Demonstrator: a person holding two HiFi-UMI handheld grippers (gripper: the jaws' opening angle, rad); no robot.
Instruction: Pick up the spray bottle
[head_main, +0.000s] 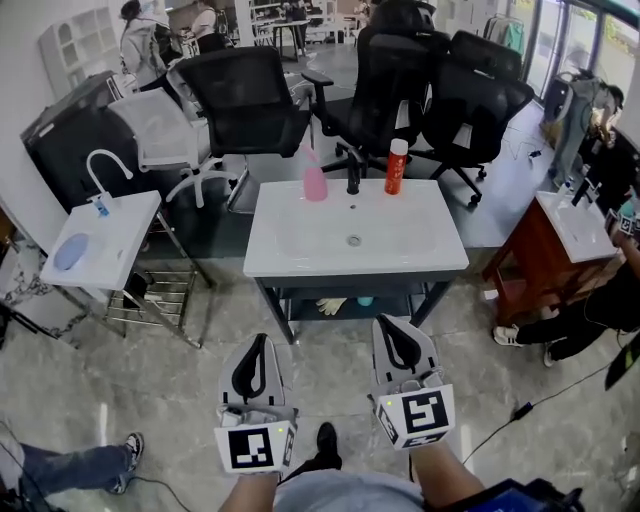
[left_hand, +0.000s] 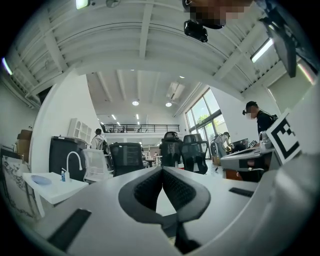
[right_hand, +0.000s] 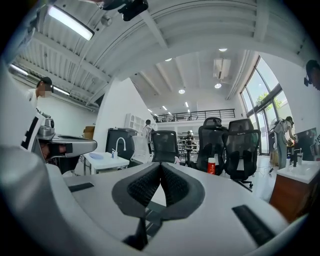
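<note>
Spray bottle (head_main: 314, 180) left of faucet (head_main: 353, 178) on washbasin (head_main: 290, 245).

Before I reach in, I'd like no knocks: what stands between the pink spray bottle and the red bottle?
In the head view, a black faucet stands between the pink spray bottle and the red bottle.
</note>
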